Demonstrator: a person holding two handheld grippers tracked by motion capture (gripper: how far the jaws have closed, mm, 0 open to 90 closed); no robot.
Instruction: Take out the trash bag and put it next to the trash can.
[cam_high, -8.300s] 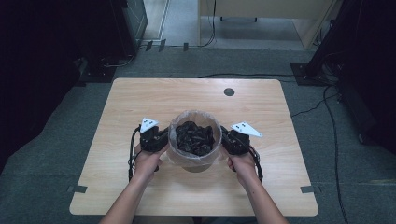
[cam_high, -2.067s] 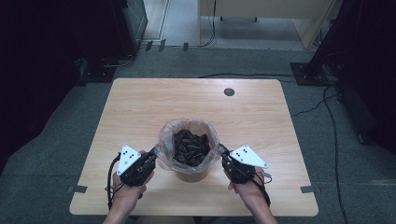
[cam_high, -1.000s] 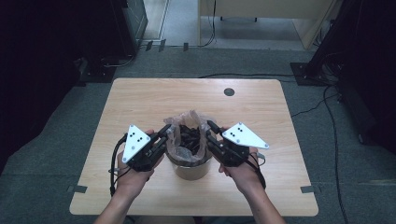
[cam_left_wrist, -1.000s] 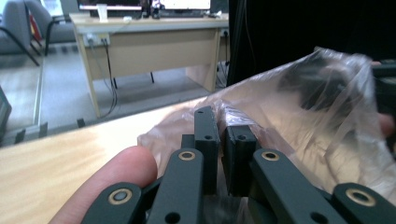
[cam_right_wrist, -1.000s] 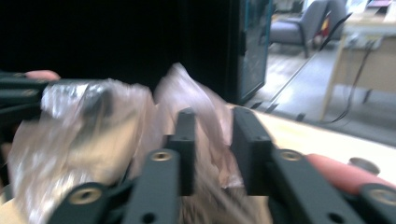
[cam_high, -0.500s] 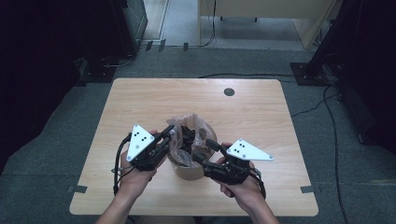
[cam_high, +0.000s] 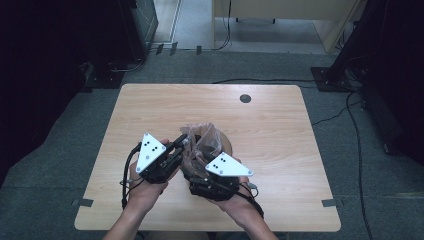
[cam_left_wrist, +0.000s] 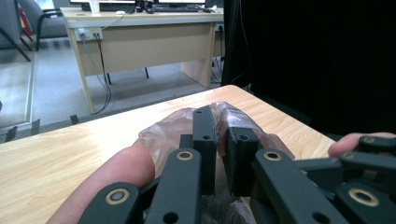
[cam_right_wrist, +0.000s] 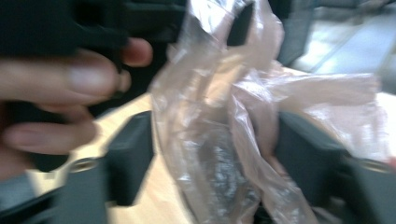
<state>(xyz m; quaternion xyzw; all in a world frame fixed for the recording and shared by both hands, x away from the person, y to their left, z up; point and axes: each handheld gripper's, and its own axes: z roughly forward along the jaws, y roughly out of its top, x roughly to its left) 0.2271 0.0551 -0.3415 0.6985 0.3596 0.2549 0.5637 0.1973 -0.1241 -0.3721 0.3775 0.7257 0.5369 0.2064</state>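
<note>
A: What are the two grippers doing with the bag?

B: The left gripper (cam_left_wrist: 219, 154) has its jaws together, pinching a fold of the clear plastic bag (cam_high: 202, 142) at its gathered top. The right gripper (cam_right_wrist: 210, 163) stands with its jaws apart; they have just been opening and then easing back a little, and the bag's film hangs loose between them, though blur keeps me from telling whether a pad touches it.

A: Where is the bag itself?

B: On the wooden table (cam_high: 280, 130), near the person's edge and about midway across. In the high view the left gripper (cam_high: 167, 157) sits just left of the bag and the right gripper (cam_high: 212, 180) just in front of it, both close against it.

A: Anything in the bag?

B: Dark stuff (cam_right_wrist: 217, 172) shows through the film low down; I cannot tell what it is. The bag's top is bunched upward.

A: And farther out?

B: A round dark grommet (cam_high: 245, 98) is set in the table well behind the bag. Beyond the table a cable (cam_high: 325, 117) lies on the grey floor, and a pale desk (cam_left_wrist: 140, 37) stands farther back.
</note>
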